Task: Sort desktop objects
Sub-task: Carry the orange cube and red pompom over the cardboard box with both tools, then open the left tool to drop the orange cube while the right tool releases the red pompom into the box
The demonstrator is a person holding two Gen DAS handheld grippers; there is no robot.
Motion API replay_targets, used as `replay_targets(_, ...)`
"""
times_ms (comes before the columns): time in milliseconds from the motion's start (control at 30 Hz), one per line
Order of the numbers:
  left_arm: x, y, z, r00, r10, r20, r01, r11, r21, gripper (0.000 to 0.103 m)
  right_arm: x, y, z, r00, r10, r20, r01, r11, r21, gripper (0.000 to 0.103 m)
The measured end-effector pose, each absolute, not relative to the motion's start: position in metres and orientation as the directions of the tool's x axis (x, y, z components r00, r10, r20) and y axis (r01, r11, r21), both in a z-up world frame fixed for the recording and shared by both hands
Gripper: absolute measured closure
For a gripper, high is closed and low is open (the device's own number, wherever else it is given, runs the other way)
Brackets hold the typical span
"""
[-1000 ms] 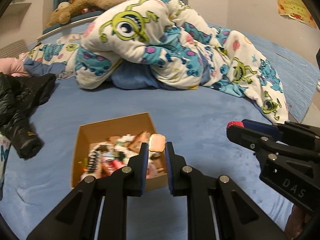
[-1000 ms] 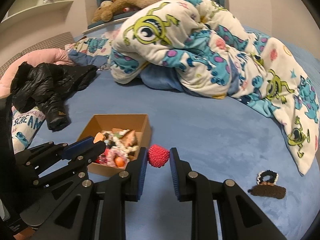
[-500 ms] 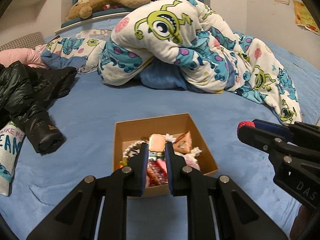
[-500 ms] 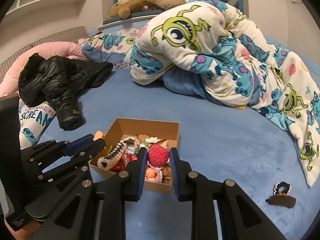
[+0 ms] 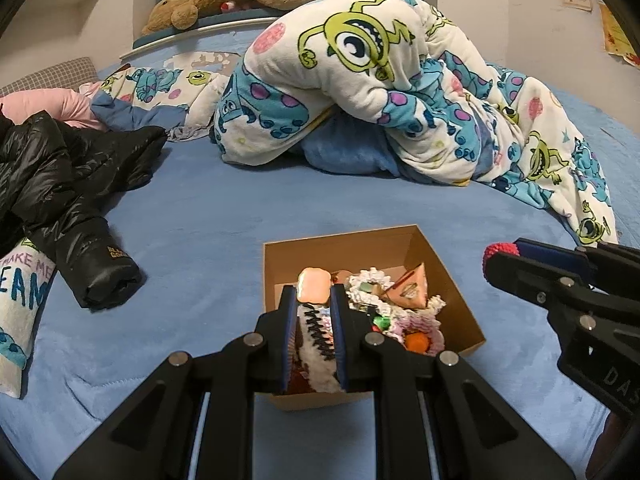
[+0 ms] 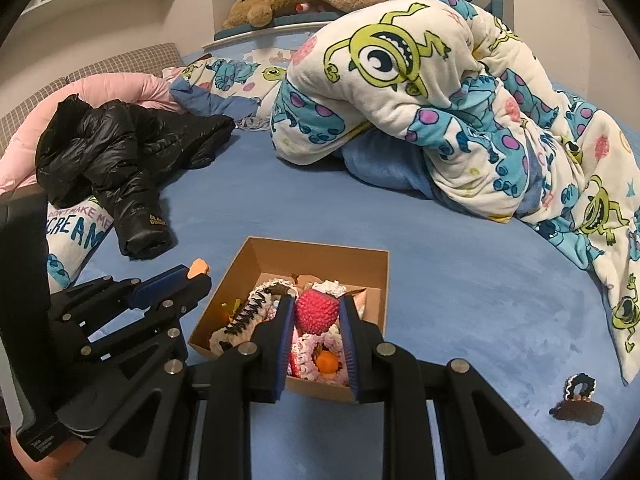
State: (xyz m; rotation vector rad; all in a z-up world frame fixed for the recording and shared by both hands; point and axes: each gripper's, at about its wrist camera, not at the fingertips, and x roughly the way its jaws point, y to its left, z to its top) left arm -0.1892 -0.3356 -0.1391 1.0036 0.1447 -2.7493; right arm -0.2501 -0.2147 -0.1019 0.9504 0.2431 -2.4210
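The left gripper (image 5: pixel 314 298) is clamped on a small peach-and-white toast-shaped piece (image 5: pixel 313 285), held over the near-left part of the cardboard box (image 5: pixel 460 300); its lower half is hidden between the blue pads. The right gripper (image 6: pixel 317 312) is pinched around a pink bumpy ball (image 6: pixel 317 312), hanging over the same box, and its own fingers cover part of the contents below. Inside lie a white knitted band with black zigzag stitching (image 6: pixel 244 320), a frilly pink knitted cup with an orange ball in it (image 6: pixel 326 360) and a tan cone-shaped piece (image 5: pixel 412 290); the rest is a jumble too small to tell apart. The box sits on the blue bedsheet (image 6: pixel 460 280). Well to the right of it, near the right wrist view's edge, lies a dark brown knitted piece with a black-and-white ring (image 6: pixel 578 400). Further off are a black puffer jacket (image 5: pixel 60 184), cut off at the left, and a heaped monster-print blanket (image 5: pixel 380 80)
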Motion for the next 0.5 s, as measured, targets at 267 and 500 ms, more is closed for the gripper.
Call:
replay_targets(267,-0.196,-0.342,-0.151,-0.73,-0.173,-0.661,0.239,-0.971,-0.009,0.085,-0.255,-0.221,-0.112,-0.608,-0.401,-0.686,0.532,-0.847,0.024,0.08)
replay_targets(500,-0.199,-0.346,-0.161,-0.722,-0.176,-0.669,0.249,-0.968,-0.014,0.085,-0.259,-0.224,-0.121,-0.6,-0.394,-0.696,0.533,-0.846,0.02,0.08)
